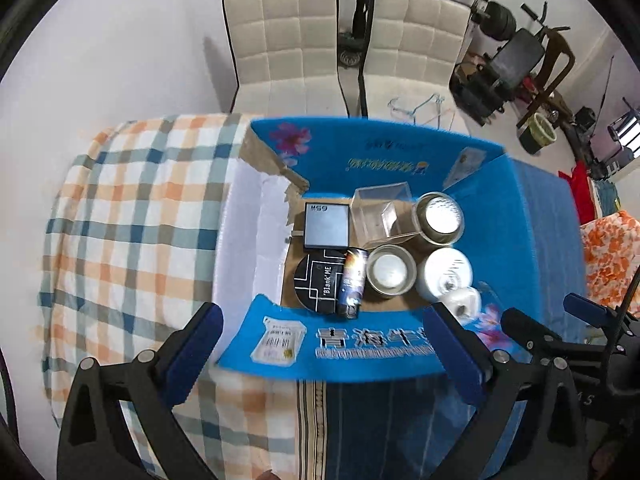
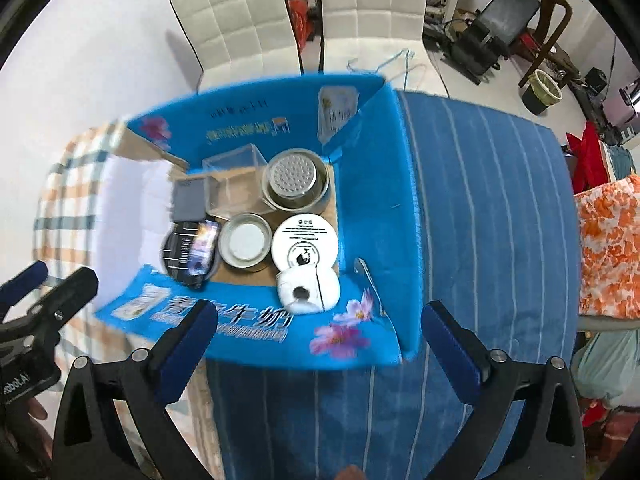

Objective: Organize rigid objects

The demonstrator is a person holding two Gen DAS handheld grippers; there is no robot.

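An open blue cardboard box (image 1: 360, 352) (image 2: 360, 344) sits on the table and holds several rigid items. Inside lie a grey square block (image 1: 326, 224) (image 2: 188, 200), a clear plastic box (image 1: 380, 210) (image 2: 236, 184), a lidded tin (image 1: 440, 218) (image 2: 294, 180), a black disc (image 1: 316, 280) (image 2: 174, 250), a small printed can (image 1: 352, 280) (image 2: 204, 246), a round tin (image 1: 390, 272) (image 2: 244, 242), a white round container (image 1: 444, 274) (image 2: 306, 242) and a small white device (image 1: 466, 300) (image 2: 308, 288). My left gripper (image 1: 328, 348) and right gripper (image 2: 318, 344) both hover open and empty above the box's near flap.
A plaid cloth (image 1: 132, 220) covers the table's left part and a blue striped cloth (image 2: 480, 200) the right. Two white padded chairs (image 1: 288, 40) (image 2: 372, 4) stand behind the table. Orange floral fabric (image 2: 608, 248), gym gear (image 1: 516, 52) and a bin (image 2: 542, 90) lie to the right.
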